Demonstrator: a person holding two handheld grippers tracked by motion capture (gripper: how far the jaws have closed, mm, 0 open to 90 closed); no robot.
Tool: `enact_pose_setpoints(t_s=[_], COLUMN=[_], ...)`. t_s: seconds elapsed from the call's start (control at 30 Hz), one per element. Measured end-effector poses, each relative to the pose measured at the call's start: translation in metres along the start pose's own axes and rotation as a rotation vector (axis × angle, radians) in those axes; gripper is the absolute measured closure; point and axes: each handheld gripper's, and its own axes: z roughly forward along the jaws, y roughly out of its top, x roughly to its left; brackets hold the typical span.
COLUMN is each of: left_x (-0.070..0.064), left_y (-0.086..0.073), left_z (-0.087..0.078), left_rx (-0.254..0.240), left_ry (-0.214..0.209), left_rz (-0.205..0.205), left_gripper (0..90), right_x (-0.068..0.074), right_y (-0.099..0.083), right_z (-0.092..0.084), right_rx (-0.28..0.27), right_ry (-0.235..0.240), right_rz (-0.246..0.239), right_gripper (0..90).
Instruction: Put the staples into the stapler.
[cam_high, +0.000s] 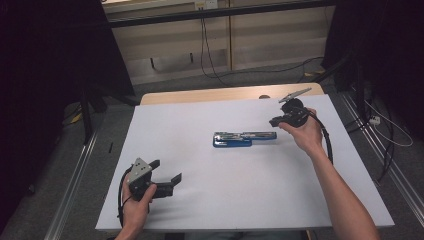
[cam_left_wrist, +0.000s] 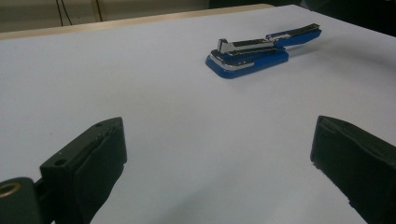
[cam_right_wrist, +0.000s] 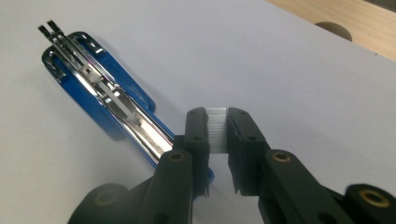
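A blue stapler (cam_high: 243, 138) lies swung open on the white table (cam_high: 210, 200), its metal magazine exposed. My right gripper (cam_high: 274, 121) hovers just right of the stapler's right end and points at it. In the right gripper view the right gripper (cam_right_wrist: 217, 122) is shut on a short strip of staples (cam_right_wrist: 217, 133), close above the stapler (cam_right_wrist: 107, 95). My left gripper (cam_high: 167, 171) rests at the table's near left, open with nothing between its fingers. In the left gripper view the left gripper (cam_left_wrist: 219, 154) faces the stapler (cam_left_wrist: 252, 58) from well off.
A wooden strip (cam_high: 225, 94) runs along the table's far edge, with a round hole (cam_right_wrist: 332, 31) in it. Cables lie on the floor (cam_high: 260, 70) beyond. Metal rails (cam_high: 75, 175) flank the table on both sides.
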Motion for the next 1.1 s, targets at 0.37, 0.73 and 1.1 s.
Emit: enact_pose_setpoints(t_s=[0.37, 0.73, 1.1], left_x=[0.0, 0.001, 0.001], left_y=[0.0, -0.001, -0.001], left_z=[0.0, 0.0, 0.0], left_rx=[0.008, 0.014, 0.016], left_ry=[0.0, 0.0, 0.0], left_rz=[0.001, 0.004, 0.004], left_gripper=[3.8, 3.8, 3.8], right_x=[0.01, 0.021, 0.03], right_y=[0.005, 0.009, 0.013], right_z=[0.003, 0.01, 0.016], right_rx=[-0.006, -0.019, -0.026], right_ry=[0.021, 0.078, 0.118], right_rz=[-0.028, -0.08, -0.102], right_gripper=[79.2, 79.2, 79.2])
